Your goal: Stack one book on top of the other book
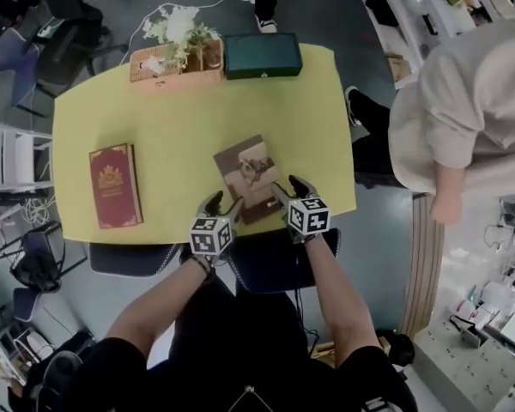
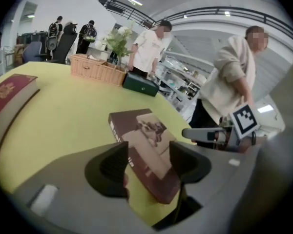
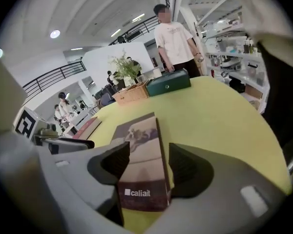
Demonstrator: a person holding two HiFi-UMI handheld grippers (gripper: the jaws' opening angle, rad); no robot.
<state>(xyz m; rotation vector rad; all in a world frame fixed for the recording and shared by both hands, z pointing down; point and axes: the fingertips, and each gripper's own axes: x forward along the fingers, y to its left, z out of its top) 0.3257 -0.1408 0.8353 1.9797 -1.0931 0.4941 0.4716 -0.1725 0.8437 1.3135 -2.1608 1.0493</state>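
A brown book (image 1: pixel 247 175) with a picture on its cover lies flat near the front edge of the yellow table (image 1: pixel 189 127). A red book (image 1: pixel 115 185) lies flat at the table's left. My left gripper (image 1: pixel 223 204) is at the brown book's near left corner, jaws open; in the left gripper view (image 2: pixel 149 160) the brown book (image 2: pixel 146 135) shows in the gap, untouched by the pads. My right gripper (image 1: pixel 292 187) is at the near right corner, also open (image 3: pixel 149 165), with the book's near end (image 3: pixel 144 145) lying between the jaws.
A wicker basket (image 1: pixel 176 63) with flowers and a dark green box (image 1: pixel 262 55) stand along the table's far edge. A person in a light top (image 1: pixel 463 101) stands just right of the table. Chairs (image 1: pixel 275 260) are tucked under the near edge.
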